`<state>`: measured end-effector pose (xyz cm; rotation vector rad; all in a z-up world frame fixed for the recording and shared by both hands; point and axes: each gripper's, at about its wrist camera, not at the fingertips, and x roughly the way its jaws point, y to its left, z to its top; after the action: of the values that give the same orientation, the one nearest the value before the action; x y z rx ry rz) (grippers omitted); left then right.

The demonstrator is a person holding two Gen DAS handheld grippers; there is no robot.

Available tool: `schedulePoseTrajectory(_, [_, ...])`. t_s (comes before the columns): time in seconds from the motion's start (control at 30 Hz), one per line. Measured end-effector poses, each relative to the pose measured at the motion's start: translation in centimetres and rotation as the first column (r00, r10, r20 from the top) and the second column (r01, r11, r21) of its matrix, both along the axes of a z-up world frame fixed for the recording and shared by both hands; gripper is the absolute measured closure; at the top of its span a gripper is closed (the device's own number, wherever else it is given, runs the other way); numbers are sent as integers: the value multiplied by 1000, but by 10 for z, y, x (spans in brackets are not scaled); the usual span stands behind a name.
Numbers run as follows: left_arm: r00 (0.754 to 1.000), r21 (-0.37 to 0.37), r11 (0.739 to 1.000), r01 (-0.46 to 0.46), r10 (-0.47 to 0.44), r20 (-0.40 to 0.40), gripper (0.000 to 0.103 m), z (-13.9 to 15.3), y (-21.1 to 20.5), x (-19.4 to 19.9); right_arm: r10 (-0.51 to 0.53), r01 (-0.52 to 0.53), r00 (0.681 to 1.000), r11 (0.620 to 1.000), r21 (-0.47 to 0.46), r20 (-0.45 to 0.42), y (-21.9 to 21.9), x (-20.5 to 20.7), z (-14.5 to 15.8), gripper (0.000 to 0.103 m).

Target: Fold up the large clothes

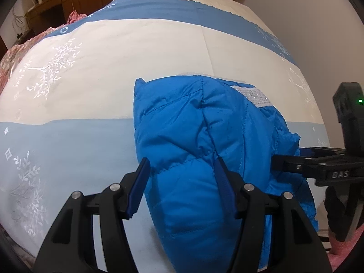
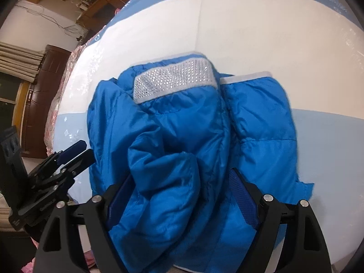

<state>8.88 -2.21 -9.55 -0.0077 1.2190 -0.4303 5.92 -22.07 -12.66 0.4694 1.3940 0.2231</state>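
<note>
On the blue-and-cream bedspread (image 1: 113, 52), blue puffer jacket (image 2: 182, 136); wooden furniture (image 2: 45, 95) beyond.

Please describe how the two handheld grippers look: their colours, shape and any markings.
Both are alike. The left gripper and the right gripper have matte black, angular plastic arms joined with silver round bolts, and flat dark blue ribbed pads on the fingers. The right one shows raised letters "DAS" and a black box with a small green light. No cables show.

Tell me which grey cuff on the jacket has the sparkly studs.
The wide left cuff, folded onto the jacket. The right cuff is a plain, narrow band.
</note>
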Motion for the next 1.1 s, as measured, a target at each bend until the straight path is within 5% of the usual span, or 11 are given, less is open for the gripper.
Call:
schedulePoseTrajectory(0.23, [1000, 2, 1000, -5, 5, -7, 45, -4, 10, 3, 26, -26, 997, 1000, -1, 67, 11, 4, -1, 77])
schedulePoseTrajectory(0.33, [999, -10, 1000, -30, 29, -17, 45, -4, 18, 4, 44, -41, 990, 999, -20, 133, 13, -2, 21, 87])
schedulePoseTrajectory(0.53, [999, -76, 997, -32, 34, 18, 45, 21, 19, -7, 64, -62, 959, 998, -16, 277, 2, -37, 87, 91])
schedulePoseTrajectory(0.73, [996, -119, 991, 64, -56, 72, 45, 45, -23, -31, 26, -16, 946, 999, -33, 324, -27, -70, 113, 91])
schedulePoseTrajectory(0.97, [987, -57, 987, 148, -145, 64, 45, 22, -75, -50, -79, 78, 968, 997, 12, 238, -76, -80, 70, 91])
schedulePoseTrajectory(1.1, [986, -45, 986, 162, -160, 47, 43, 2, -90, -54, -135, 126, 980, 990, 64, 147, -101, -80, 14, 90])
